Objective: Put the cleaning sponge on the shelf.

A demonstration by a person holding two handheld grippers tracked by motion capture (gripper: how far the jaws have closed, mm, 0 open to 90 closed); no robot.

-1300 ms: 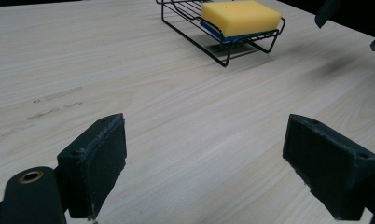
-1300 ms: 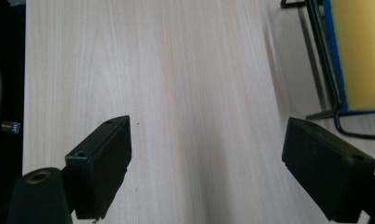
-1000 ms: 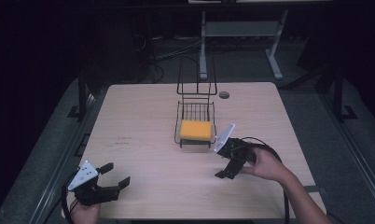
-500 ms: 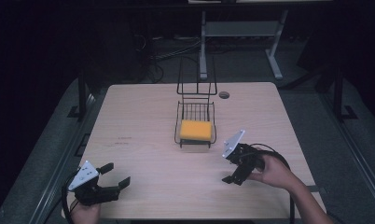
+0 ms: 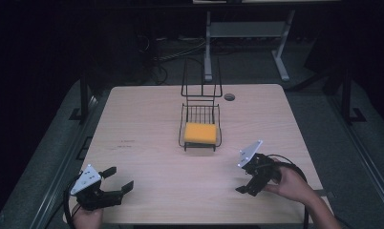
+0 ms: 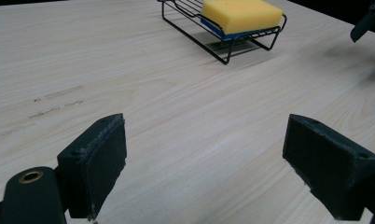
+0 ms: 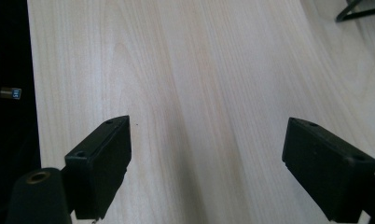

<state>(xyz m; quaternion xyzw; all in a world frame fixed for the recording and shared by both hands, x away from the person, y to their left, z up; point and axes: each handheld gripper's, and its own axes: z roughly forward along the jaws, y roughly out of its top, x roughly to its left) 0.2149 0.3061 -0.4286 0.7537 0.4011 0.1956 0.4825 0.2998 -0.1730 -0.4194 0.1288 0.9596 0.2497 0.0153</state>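
right gripper point(image 5: 251, 183) has pulled back from the wire rack point(image 5: 200, 138) over the last second, now near the table's point(image 5: 147, 119) front right edge — jaws spread wide, empty. judging by this, the placing is done and the hand is retreating. left gripper point(image 5: 114, 180) unchanged at front left, jaws also wide open, holding nothing. sponge point(image 5: 200, 133) lies flat in the rack's low basket at table centre — yellow top, blue underside point(image 6: 225, 34), square-edged, looks undeformed.
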